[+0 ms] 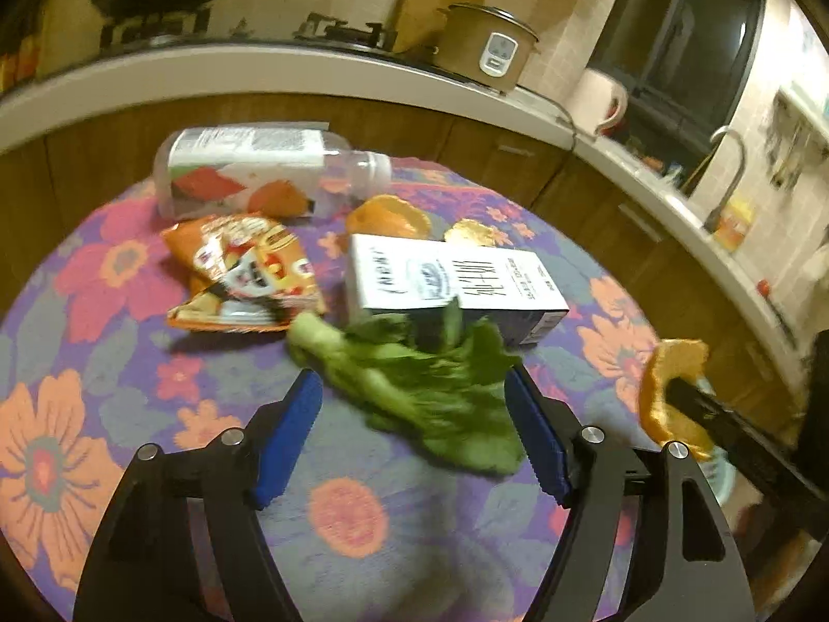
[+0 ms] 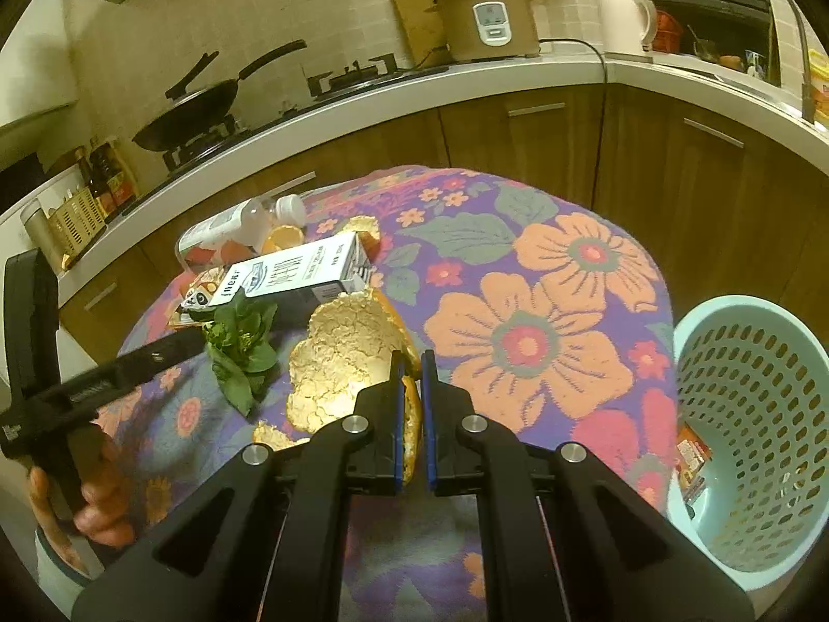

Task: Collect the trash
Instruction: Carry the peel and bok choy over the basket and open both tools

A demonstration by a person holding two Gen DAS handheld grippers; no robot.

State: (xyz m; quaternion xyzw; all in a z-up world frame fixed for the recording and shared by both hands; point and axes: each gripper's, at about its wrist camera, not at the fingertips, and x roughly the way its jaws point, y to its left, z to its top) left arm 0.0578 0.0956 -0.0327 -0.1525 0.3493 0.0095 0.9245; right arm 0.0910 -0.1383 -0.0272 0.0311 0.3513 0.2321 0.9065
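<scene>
A round table [image 2: 596,217] covered in a purple cloth with large orange and pink flowers stands in a kitchen.

Seen from the left wrist camera, the left gripper [image 1: 412,389] has its blue-padded jaws set wide apart, with a leafy green vegetable [image 1: 414,389] lying on the cloth between them; the pads do not press on it. At 12 o'clock from the leaf lies a white milk carton [image 1: 451,280] on its side. At 10 o'clock sits a crumpled orange snack wrapper [image 1: 243,272], and beyond that a clear plastic bottle [image 1: 248,171] lies on its side. Two pieces of orange peel [image 1: 388,215] rest behind the carton.

Seen from the right wrist camera, the right gripper [image 2: 413,363] is clamped on a large piece of orange peel [image 2: 342,357], pale pith facing up. At 3 o'clock, at the table's edge, is a pale blue perforated basket [image 2: 751,363] with a wrapper inside.
</scene>
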